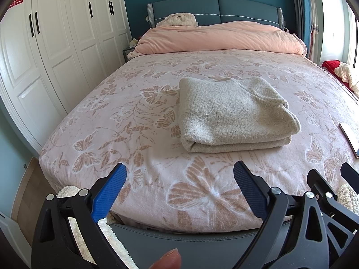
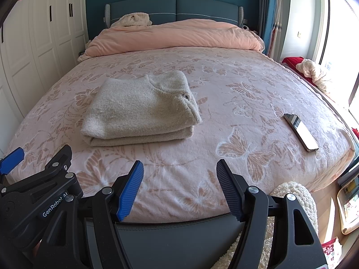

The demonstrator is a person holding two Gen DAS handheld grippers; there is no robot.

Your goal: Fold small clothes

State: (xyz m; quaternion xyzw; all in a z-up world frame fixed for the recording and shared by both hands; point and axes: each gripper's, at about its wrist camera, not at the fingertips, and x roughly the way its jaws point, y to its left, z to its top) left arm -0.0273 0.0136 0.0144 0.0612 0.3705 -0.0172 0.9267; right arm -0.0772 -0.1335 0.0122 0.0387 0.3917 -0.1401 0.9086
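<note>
A beige knitted garment [image 1: 233,114] [image 2: 141,107] lies folded into a thick rectangle in the middle of the bed [image 1: 139,116] [image 2: 235,103], which has a pink butterfly cover. My left gripper [image 1: 179,172] hovers over the bed's foot edge, short of the garment, jaws wide apart with nothing between them. Beside it my right gripper [image 2: 179,168] also stands open and empty, near the foot edge and to the right of the garment's front fold. The left gripper's body [image 2: 44,186] shows at the lower left of the right wrist view.
A phone [image 2: 300,134] lies face up on the bed's right side. A rolled pink duvet [image 1: 219,38] and a cream cloth [image 1: 179,19] sit by the blue headboard. White wardrobes [image 1: 56,44] line the left wall. A fluffy cream rug [image 2: 296,199] lies at the bed's foot.
</note>
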